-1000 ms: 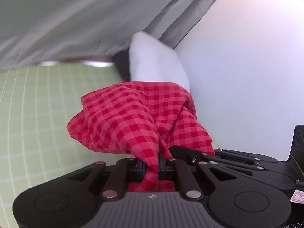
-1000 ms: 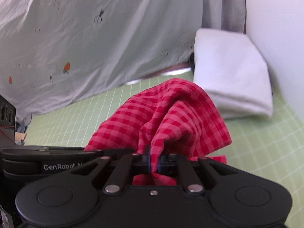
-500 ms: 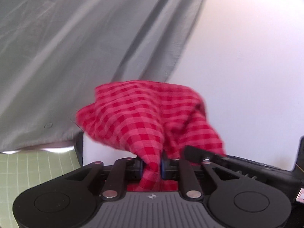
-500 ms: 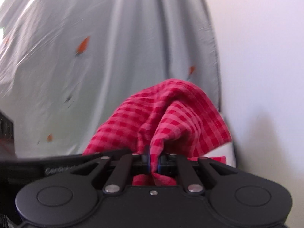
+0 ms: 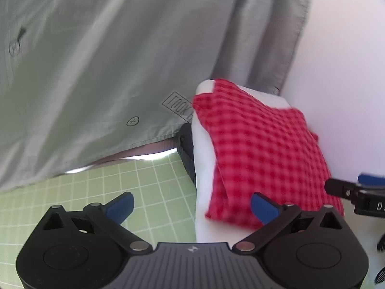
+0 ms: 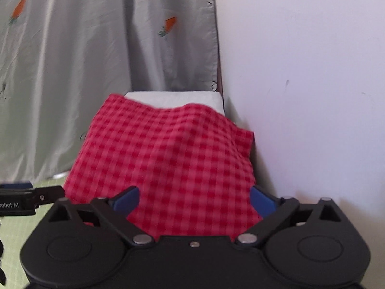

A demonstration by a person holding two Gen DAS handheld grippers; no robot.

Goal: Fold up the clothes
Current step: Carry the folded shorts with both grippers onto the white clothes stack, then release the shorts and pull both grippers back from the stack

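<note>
A folded red checked cloth (image 5: 262,151) lies on top of a folded white cloth (image 5: 204,187) at the right of the green grid mat, against the wall. It also shows in the right wrist view (image 6: 166,161), covering most of the white cloth (image 6: 173,97). My left gripper (image 5: 192,207) is open and empty, just short of the pile's near left side. My right gripper (image 6: 193,200) is open and empty, close over the red cloth's near edge. The right gripper's finger shows at the right of the left wrist view (image 5: 346,190).
A grey sheet with carrot prints (image 6: 96,72) hangs behind the mat. A white wall (image 6: 312,84) stands right of the pile. A dark object (image 5: 186,149) sits behind the white cloth. The green grid mat (image 5: 108,192) lies to the left.
Both grippers held the bunched red cloth in the air; now they have opened and let it go, and it lies on the white folded cloth.
</note>
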